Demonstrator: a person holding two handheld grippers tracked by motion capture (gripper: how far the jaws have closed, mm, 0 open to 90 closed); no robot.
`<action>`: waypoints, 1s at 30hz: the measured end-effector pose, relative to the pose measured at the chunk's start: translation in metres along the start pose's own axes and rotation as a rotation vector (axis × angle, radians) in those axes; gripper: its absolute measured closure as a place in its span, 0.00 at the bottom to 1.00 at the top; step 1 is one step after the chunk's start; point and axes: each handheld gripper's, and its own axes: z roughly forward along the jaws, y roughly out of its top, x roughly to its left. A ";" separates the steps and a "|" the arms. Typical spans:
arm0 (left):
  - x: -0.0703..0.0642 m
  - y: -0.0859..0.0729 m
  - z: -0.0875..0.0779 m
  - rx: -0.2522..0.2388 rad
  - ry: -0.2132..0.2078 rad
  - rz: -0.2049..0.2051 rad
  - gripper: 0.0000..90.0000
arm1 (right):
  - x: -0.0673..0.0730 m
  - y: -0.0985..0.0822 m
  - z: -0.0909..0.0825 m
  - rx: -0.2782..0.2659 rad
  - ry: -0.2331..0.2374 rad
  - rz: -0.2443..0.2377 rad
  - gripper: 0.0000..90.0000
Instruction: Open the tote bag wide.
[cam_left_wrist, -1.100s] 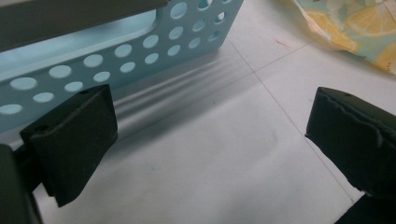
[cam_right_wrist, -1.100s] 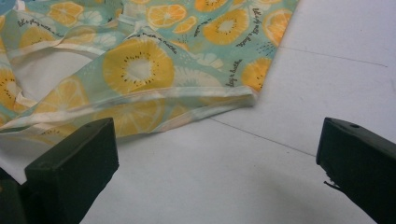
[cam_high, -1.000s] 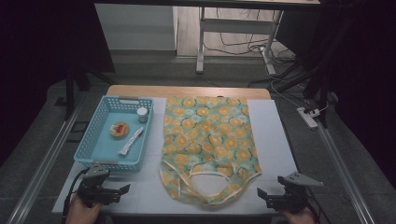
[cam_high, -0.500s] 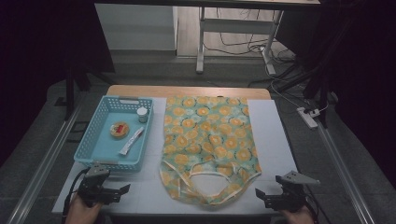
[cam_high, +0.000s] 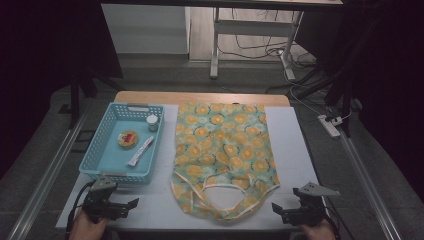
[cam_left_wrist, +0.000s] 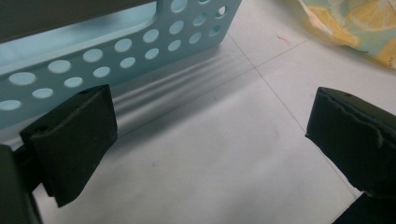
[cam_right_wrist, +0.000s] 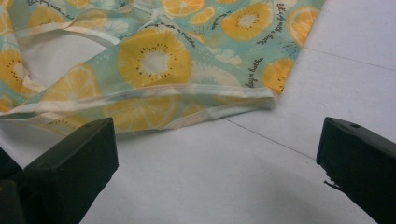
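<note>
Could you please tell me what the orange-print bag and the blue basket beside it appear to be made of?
The bag looks like thin, soft woven cloth with a matte finish: it lies limp and flat, with sewn pale binding along its handle edges, as the right gripper view shows. The basket looks like moulded plastic, smooth and slightly glossy: its stiff light-blue wall is pierced with even round holes, seen close in the left gripper view.

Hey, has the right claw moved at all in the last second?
Yes, slightly. The right claw has edged left, toward the bag's near handle, judged against the table edge. Both jaws stand open.
</note>
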 end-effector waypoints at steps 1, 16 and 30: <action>0.000 0.000 0.000 0.000 0.000 0.003 0.02 | 0.000 0.000 0.000 -0.001 0.000 -0.004 0.00; 0.000 0.000 0.000 0.003 -0.010 0.003 0.03 | 0.013 0.006 0.000 0.000 0.011 -0.090 0.00; 0.001 0.000 0.001 0.005 -0.013 0.002 0.03 | 0.033 0.020 0.006 -0.010 0.086 -0.166 0.00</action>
